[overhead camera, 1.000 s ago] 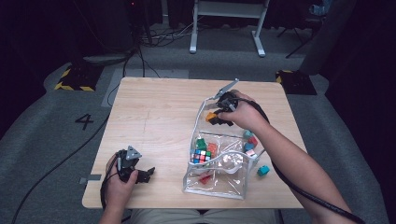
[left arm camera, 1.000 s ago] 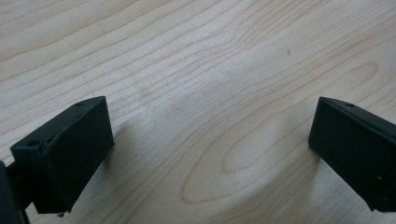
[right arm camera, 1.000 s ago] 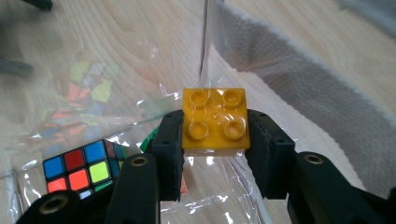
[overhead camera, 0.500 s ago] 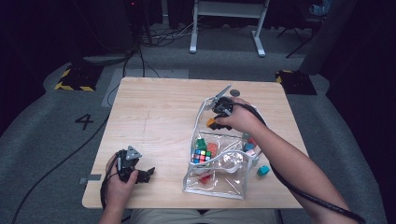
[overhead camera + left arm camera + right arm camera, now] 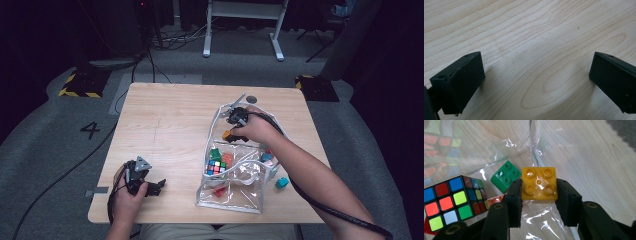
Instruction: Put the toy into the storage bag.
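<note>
The square yellow plastic building brick (image 5: pixel 539 184) is clamped between the pads of the right hand-held gripper (image 5: pixel 539 195), one pad pressed on each of two opposite sides, the jaws about half closed and the studded top turned toward the gripper's camera. In the high view the brick (image 5: pixel 226 134) is held just above the far, open end of the clear plastic zip pouch (image 5: pixel 235 200), so the pouch's inside lies directly below and toward the person from it. The pouch's long axis runs from its far mouth to its near edge on the light wooden table (image 5: pixel 165 115). Inside the pouch, a green plastic brick (image 5: pixel 506 176) lies just beside the yellow one, and a multicoloured puzzle cube (image 5: pixel 451 201) lies farther in. The right forearm is stretched across the pouch, the right hand-held gripper (image 5: pixel 235 125) angled downward. The left hand-held gripper (image 5: pixel 534 82) rests well away from the pouch with its jaws spread wide over bare table, nothing between them, so the right hand is judged far nearer.
</note>
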A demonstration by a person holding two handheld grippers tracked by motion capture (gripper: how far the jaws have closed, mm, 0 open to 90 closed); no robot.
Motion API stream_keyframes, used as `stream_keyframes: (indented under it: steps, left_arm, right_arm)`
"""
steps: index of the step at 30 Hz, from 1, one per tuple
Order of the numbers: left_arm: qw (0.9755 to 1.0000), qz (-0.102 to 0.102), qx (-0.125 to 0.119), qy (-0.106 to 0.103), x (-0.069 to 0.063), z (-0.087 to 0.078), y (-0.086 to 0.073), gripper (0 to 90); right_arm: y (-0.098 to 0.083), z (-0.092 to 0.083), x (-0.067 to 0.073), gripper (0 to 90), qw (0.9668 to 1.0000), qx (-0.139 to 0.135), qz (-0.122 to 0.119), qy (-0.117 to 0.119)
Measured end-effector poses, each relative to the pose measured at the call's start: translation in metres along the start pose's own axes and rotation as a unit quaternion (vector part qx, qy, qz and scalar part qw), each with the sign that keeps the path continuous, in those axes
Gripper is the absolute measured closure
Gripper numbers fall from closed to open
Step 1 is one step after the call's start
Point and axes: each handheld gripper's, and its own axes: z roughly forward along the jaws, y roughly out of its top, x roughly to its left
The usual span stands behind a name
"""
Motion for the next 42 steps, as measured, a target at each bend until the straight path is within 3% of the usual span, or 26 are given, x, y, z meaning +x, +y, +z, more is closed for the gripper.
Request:
stream_keyframes:
  steps: [9, 25, 27, 37, 42]
  left_arm:
    - [1.0, 0.0, 0.0, -0.001, 0.0, 0.0, 0.0, 0.1]
    - [1.0, 0.0, 0.001, 0.0, 0.0, 0.0, 0.0, 0.1]
    - [1.0, 0.0, 0.0, 0.0, 0.0, 0.0, 0.0, 0.1]
    - [1.0, -0.001, 0.0, -0.001, 0.0, 0.0, 0.0, 0.0]
    - [1.0, 0.0, -0.001, 0.0, 0.0, 0.0, 0.0, 0.0]
  right_arm:
    - [0.002, 0.008, 0.004, 59.3, 0.9999, 0.012, -0.007, 0.004]
    - [0.0, 0.006, 0.003, 55.3, 1.0, 0.001, 0.007, -0.002]
    - [0.0, 0.002, 0.004, 55.1, 0.9998, 0.001, 0.019, -0.002]
    - [-0.006, -0.032, 0.003, 54.0, 0.9981, -0.051, 0.03, 0.013]
    - [-0.008, -0.056, 0.005, 53.2, 0.9944, -0.096, 0.037, 0.022]
